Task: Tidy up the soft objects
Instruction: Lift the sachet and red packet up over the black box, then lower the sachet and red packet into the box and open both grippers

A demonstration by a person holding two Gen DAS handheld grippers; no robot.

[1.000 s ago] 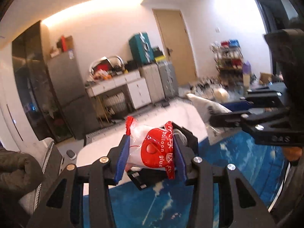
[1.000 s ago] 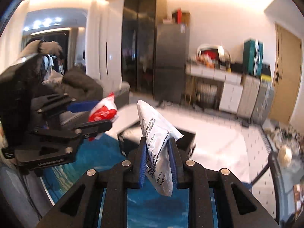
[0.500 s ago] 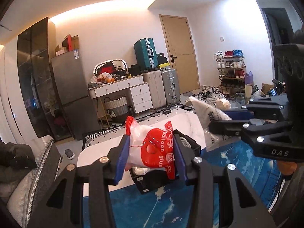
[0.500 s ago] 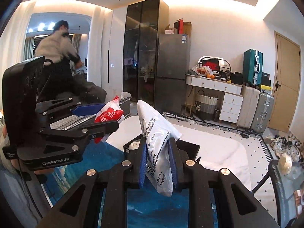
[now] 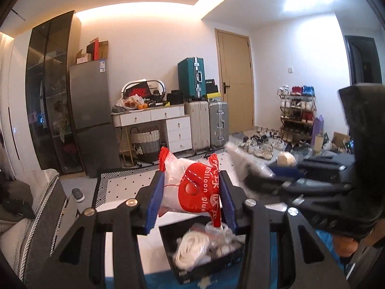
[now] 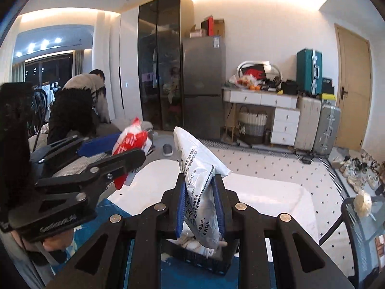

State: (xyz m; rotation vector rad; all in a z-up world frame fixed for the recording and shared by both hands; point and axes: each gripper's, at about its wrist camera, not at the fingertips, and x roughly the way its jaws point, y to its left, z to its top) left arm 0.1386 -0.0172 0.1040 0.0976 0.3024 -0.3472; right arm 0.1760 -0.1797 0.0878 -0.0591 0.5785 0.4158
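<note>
Left gripper, black with blue pads, clamped on red-and-white crinkly plastic packet printed "balloon glue", held above black open box of white soft items on white table. Right gripper just beside it, squeezed shut on flat white plastic pouch with black print, pouch tilted left, over same box. Blue patterned mat near.
</note>
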